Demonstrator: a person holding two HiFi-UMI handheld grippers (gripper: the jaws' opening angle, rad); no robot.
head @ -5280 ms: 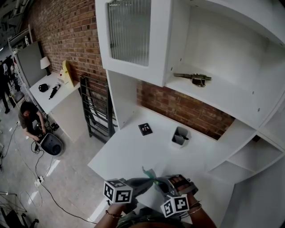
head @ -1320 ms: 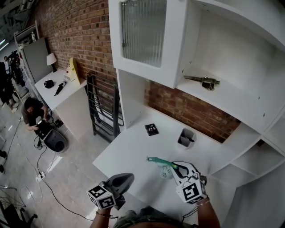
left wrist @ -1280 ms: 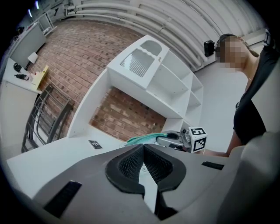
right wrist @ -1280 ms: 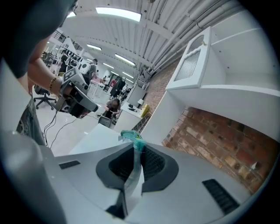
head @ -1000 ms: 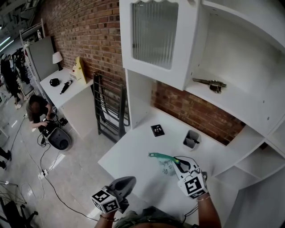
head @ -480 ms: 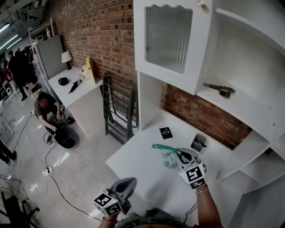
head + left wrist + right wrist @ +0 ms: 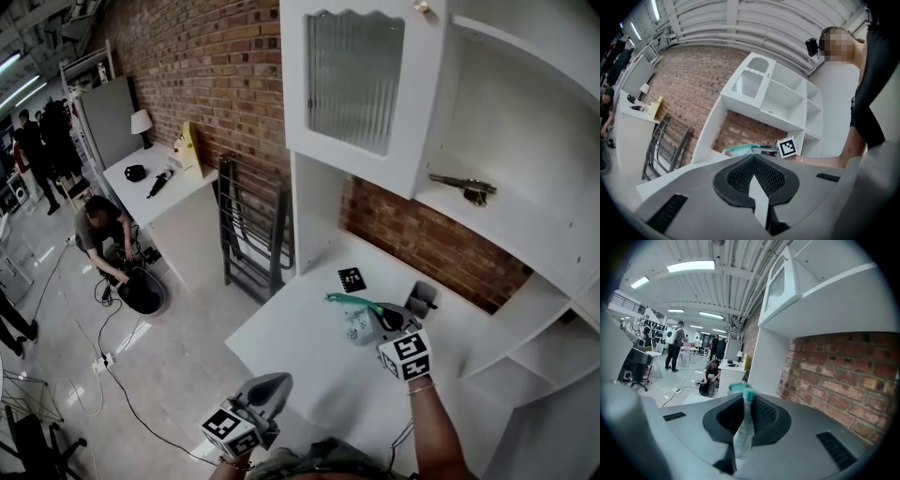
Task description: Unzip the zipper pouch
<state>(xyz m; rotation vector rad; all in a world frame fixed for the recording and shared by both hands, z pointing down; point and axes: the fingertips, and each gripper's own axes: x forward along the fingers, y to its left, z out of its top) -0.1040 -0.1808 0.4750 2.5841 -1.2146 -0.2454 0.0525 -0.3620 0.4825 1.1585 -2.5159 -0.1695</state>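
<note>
While the right gripper (image 7: 377,314) pinches the clear plastic zipper pouch with teal top edge (image 7: 353,322), which juts past its tips, the left gripper (image 7: 274,382) is pressed together, empty.

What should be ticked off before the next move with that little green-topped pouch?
1. Right gripper shut on the pouch: ok.
2. Left gripper empty: ok, jaws together.
3. Left gripper close to the pouch: not ok, it is well apart, by the near edge of the table.
4. Zipper open or closed: cannot tell.
5. Cup and black card apart from the pouch: ok.
</note>
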